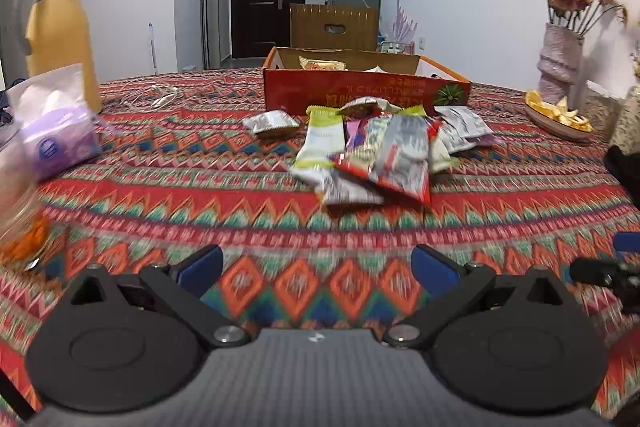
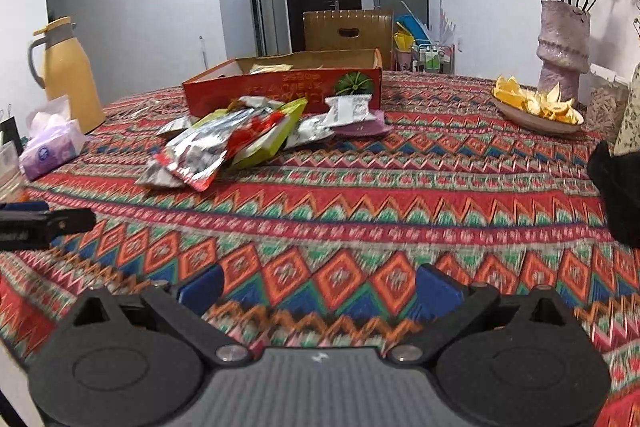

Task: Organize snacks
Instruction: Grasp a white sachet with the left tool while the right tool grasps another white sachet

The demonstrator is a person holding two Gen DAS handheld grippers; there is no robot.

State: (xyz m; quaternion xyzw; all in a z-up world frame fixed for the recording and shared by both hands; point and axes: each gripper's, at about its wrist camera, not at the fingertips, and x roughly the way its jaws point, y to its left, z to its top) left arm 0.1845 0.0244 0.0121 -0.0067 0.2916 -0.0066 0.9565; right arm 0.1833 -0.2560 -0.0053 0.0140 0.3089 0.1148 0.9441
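From the left wrist view, the snack pile (image 1: 376, 155) lies loose on the patterned tablecloth (image 1: 240, 195), just in front of the red cardboard box (image 1: 360, 89), which already has at least 1 packet inside. The step in hand looks like the approach to a first pick. To do it well, I would go for a packet on the near edge of the heap, such as the silver and red packet (image 1: 402, 163) on top, take it by a flat end seam and not across its puffed middle, and lift it clear before carrying it over the box wall. The left gripper (image 1: 318, 263) hangs low over bare cloth, well short of the pile; its blue fingers (image 1: 202, 265) stand wide apart with nothing between them and nothing touching them.

From the right wrist view, the same pile (image 2: 240, 139) sits ahead and to the left, with the box (image 2: 288, 87) directly behind it and a white and purple packet (image 2: 352, 117) at the pile's right end, close to the box front. That end packet is the easier reach for this side. The right gripper (image 2: 318, 287) is likewise spread wide and empty, above the cloth and well apart from the snacks. A dish of orange peel (image 2: 536, 105) and a vase (image 2: 564, 43) stand off to the right, clear of the path.
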